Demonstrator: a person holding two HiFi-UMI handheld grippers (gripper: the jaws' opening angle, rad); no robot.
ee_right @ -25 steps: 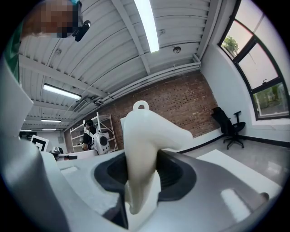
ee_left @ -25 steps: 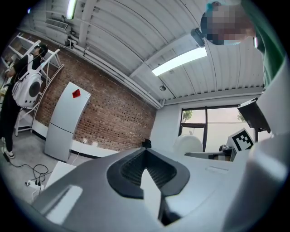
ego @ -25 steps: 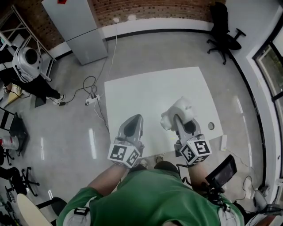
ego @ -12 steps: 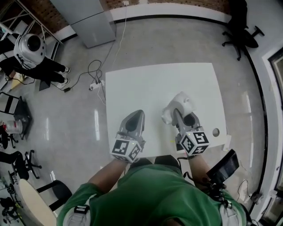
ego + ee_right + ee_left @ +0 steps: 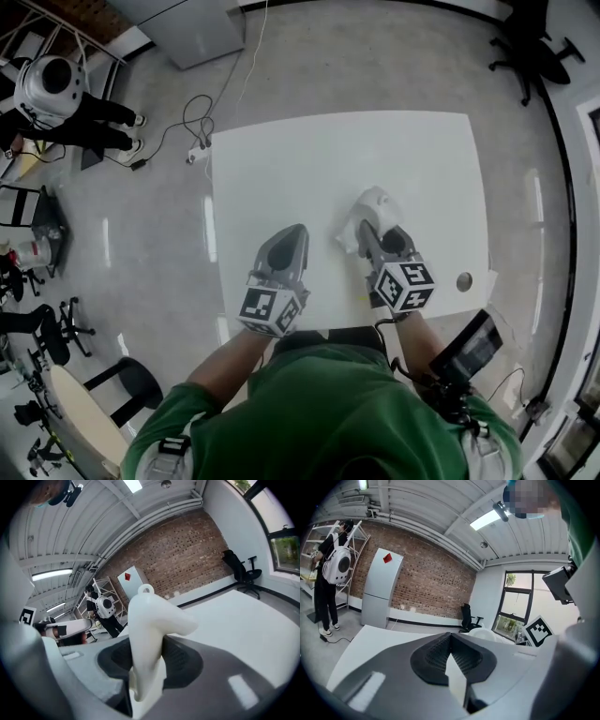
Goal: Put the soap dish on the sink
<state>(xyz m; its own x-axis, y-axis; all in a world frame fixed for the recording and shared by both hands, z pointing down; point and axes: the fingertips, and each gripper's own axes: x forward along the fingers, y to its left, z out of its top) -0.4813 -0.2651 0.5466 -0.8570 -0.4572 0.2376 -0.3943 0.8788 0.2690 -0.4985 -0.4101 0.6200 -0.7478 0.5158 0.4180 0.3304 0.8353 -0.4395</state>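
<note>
Right gripper view, one soap dish (image 5: 157, 616) sat clamped in the right claw (image 5: 147, 646), left claw (image 5: 450, 637) closed and empty, one worktop (image 5: 309, 159).

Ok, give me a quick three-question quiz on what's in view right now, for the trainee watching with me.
1. Multiple choice: what is clamped between the jaws of the right gripper? A) nothing B) a white soap dish C) a power cable
2. True or false: the left gripper also grips the soap dish.
3. Fill in: in the head view, both grippers are above a bare white ____.

Key: 1 B. 2 False; only the right gripper has it. 3 table.
</note>
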